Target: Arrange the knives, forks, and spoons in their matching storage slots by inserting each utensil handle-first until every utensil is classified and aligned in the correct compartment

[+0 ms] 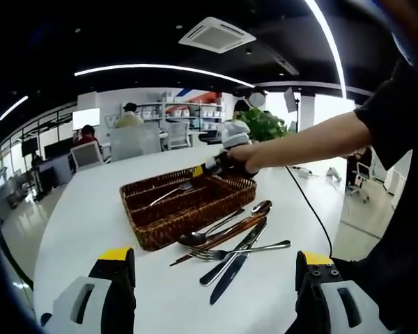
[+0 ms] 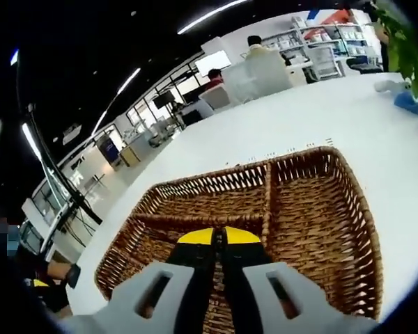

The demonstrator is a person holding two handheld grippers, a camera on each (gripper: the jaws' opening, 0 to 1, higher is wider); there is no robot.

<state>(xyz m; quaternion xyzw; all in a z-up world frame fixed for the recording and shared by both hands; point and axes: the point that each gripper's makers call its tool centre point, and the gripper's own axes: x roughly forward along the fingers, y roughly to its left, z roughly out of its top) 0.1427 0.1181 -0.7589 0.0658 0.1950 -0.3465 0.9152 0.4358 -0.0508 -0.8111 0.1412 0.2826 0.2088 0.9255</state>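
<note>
A fork (image 1: pixel 171 193) is lying in the basket (image 1: pixel 153 233) on the table (image 1: pixel 76 216); the remaining utensils (image 1: pixel 233 243) are lying right of it.

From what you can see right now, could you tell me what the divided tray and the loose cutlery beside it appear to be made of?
The tray looks like brown woven wicker or rattan: interlaced strands show on its walls. The cutlery looks like polished metal, probably stainless steel, given its bright reflections; one piece appears reddish brown, perhaps wood.

1. I see a brown wicker basket (image 1: pixel 168 226) with divided compartments on the white table.
2. One fork (image 1: pixel 170 193) lies inside it, handle toward the near wall.
3. Just beside the basket's right side lies a loose heap: spoons (image 1: pixel 219 228), a fork (image 1: pixel 240 251) and dark knives (image 1: pixel 235 263), overlapping.
</note>
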